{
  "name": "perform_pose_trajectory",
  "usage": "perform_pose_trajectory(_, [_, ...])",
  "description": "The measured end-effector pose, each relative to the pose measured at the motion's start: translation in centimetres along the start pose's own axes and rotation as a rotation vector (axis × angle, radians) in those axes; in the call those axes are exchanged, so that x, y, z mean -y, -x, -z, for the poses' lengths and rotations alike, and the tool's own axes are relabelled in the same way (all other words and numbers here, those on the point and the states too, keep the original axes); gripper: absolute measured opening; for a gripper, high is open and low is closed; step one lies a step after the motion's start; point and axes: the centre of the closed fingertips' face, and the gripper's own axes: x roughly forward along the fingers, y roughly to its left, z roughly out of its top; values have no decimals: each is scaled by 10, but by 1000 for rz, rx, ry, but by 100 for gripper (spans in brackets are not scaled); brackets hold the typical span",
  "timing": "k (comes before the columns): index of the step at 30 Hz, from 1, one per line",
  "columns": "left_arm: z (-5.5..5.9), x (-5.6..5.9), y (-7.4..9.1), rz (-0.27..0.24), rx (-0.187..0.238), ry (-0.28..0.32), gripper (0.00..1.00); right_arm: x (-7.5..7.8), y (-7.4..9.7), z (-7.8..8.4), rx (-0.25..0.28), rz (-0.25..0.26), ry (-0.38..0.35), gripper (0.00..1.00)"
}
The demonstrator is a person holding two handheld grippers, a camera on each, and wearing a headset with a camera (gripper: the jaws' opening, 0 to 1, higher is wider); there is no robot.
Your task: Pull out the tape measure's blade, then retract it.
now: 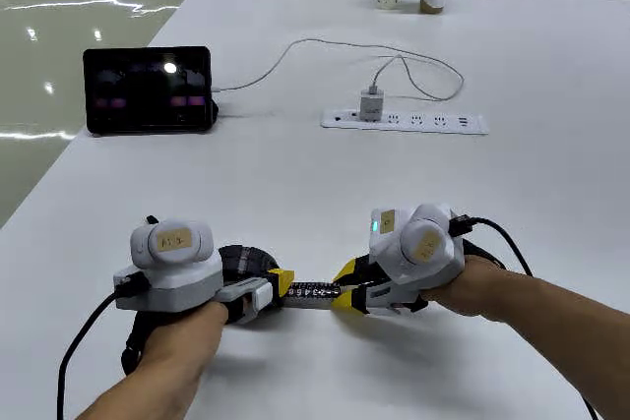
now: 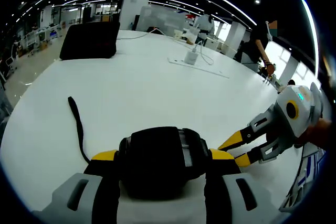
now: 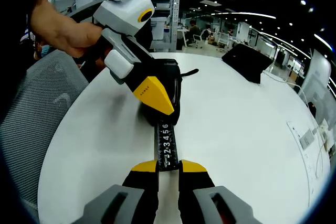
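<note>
Jaws of our left gripper (image 2: pixel 164 155) clamp the black tape measure case (image 2: pixel 157 174). Our right gripper (image 3: pixel 169 167), nearly closed, pinches the blade (image 3: pixel 166 142) at its tip.

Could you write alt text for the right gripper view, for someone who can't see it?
The right tool pinches the end of a tape measure's blade, drawn a short way out of its black case. The left tool clamps that case on a white table.

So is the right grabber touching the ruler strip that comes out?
Touching. In the right gripper view, the right gripper has both yellow tips pinched on the end of the blade.
</note>
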Motion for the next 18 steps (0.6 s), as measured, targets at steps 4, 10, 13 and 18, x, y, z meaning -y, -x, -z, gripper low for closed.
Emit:
perform_pose_trajectory(4, [0,0,0,0,0,0,60,0,-3,-3,3,-2,2,10])
perform_pose_trajectory(10, [0,0,0,1,-1,1,60,-1,-8,-7,9,-6,2,10])
perform_pose_trajectory(13, [0,0,0,1,-1,1,60,-2,-10,-9,12,-7,3,11])
perform_pose_trajectory(18, [1,0,1,2,-2,2,60,-2,-13,-13,17,-8,4,11])
